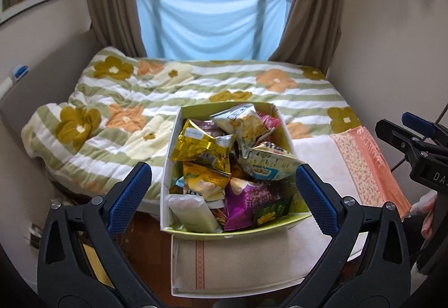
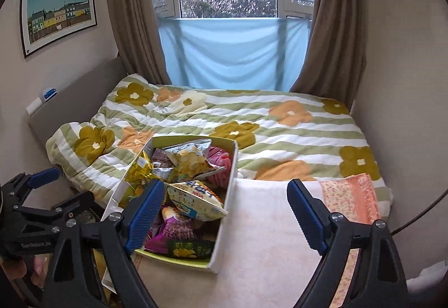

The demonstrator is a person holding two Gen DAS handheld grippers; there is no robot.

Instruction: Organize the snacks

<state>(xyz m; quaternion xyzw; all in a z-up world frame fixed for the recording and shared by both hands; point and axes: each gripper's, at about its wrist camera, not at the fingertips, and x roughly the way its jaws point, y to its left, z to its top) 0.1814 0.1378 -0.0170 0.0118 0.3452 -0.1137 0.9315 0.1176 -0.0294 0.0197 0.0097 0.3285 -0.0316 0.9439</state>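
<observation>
2 grippers stand spread and empty. Ahead of the left gripper [image 1: 224, 193], between its fingers, sits the snack box [image 1: 173, 140], full of packets, on a towel [image 1: 316, 151] at the bed's [image 1: 112, 101] edge. The right gripper [image 2: 226, 213] hangs just right of that box.

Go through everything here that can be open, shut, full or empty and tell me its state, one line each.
snack box: open-topped, heaped with packets
purple packet: lying in the box, near its front
left gripper: open, holding nothing
right gripper: open, holding nothing
curtains: drawn apart to both sides
blue cloth: stretched across the lower window
floral quilt: spread over the bed, rumpled at the left
</observation>
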